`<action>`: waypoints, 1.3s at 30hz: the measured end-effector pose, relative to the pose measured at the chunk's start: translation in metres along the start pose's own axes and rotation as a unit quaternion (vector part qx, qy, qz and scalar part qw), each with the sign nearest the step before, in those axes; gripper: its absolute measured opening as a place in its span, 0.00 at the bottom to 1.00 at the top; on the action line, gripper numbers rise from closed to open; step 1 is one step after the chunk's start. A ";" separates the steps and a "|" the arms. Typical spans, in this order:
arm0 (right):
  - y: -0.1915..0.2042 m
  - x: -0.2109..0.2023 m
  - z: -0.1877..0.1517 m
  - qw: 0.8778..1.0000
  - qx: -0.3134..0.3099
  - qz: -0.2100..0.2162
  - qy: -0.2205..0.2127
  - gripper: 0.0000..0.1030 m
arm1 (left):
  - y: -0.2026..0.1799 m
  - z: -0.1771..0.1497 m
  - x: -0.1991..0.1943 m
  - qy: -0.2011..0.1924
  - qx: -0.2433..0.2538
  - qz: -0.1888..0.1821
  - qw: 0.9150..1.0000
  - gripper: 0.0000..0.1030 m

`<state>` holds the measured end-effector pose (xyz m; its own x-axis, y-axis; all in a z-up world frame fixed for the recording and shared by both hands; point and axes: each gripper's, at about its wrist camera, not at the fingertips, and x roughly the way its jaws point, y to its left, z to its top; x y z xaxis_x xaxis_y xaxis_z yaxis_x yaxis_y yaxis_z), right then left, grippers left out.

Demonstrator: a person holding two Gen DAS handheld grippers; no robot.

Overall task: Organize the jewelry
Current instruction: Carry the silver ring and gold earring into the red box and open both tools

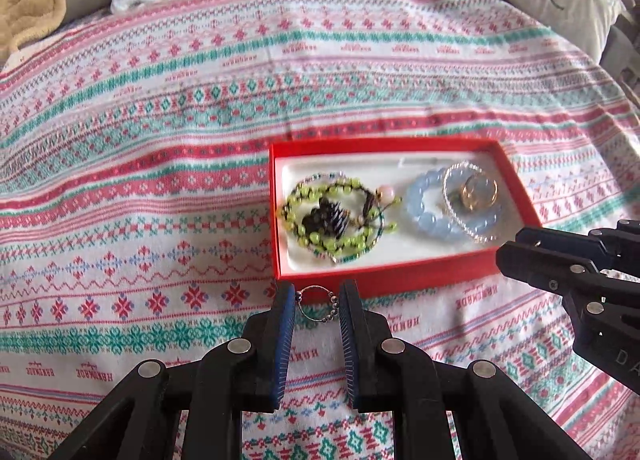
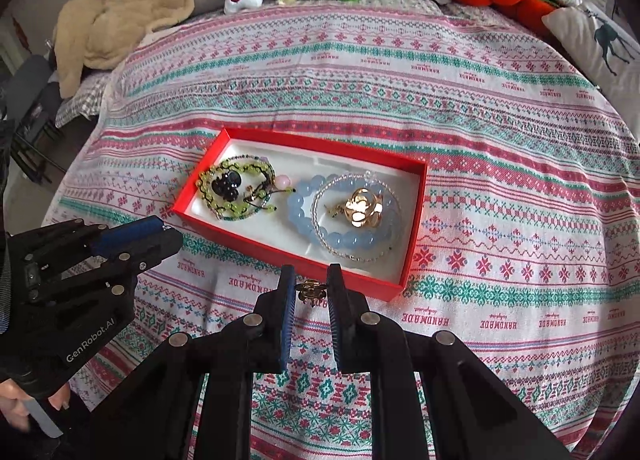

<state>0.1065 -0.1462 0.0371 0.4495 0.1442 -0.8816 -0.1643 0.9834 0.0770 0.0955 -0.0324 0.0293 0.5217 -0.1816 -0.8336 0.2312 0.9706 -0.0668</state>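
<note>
A thin wire ring with tiny beads (image 1: 317,302) is being held between the two blue pads of the left gripper (image 1: 317,300), whose fingers are being kept a little way apart, just in front of the near wall of the red box (image 1: 384,280). A small gold piece (image 2: 310,289) is being held the same way in the right gripper (image 2: 311,292), close to the box's near wall, fingers only a little apart. Inside the box, green beads (image 2: 236,190) are being kept at one end and a blue bead bracelet (image 2: 344,216) at the other, all on the striped cloth (image 2: 500,140).
</note>
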 end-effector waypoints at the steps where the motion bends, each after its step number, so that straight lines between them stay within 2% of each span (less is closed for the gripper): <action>1: 0.001 -0.001 0.002 1.000 -0.001 0.001 -0.007 0.16 | 0.000 0.001 -0.001 -0.005 -0.002 -0.001 1.000 0.16; 10: 0.002 -0.010 0.017 0.998 -0.005 0.006 -0.060 0.16 | 0.005 0.014 0.000 -0.053 -0.010 -0.006 0.999 0.16; 18: -0.005 -0.002 0.028 0.997 0.009 0.009 -0.082 0.16 | 0.000 0.023 0.010 -0.102 0.008 -0.004 0.995 0.16; 29: -0.014 0.018 0.037 0.996 0.034 0.013 -0.078 0.16 | -0.004 0.028 0.035 -0.107 0.014 0.009 0.994 0.17; 32: -0.015 0.023 0.039 0.996 0.039 0.015 -0.075 0.16 | -0.005 0.028 0.037 -0.102 0.012 0.005 0.995 0.21; 36: -0.017 0.027 0.041 0.996 0.047 0.017 -0.073 0.16 | -0.010 0.026 0.036 -0.101 0.023 0.010 0.995 0.35; 39: -0.018 0.029 0.042 0.996 0.051 0.020 -0.072 0.16 | -0.011 0.025 0.032 -0.104 0.033 0.016 0.994 0.37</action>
<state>0.1596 -0.1547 0.0303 0.5666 0.1903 -0.8017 -0.0982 0.9816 0.1637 0.1299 -0.0530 0.0173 0.6862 -0.1870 -0.7030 0.2620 0.9651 -0.0010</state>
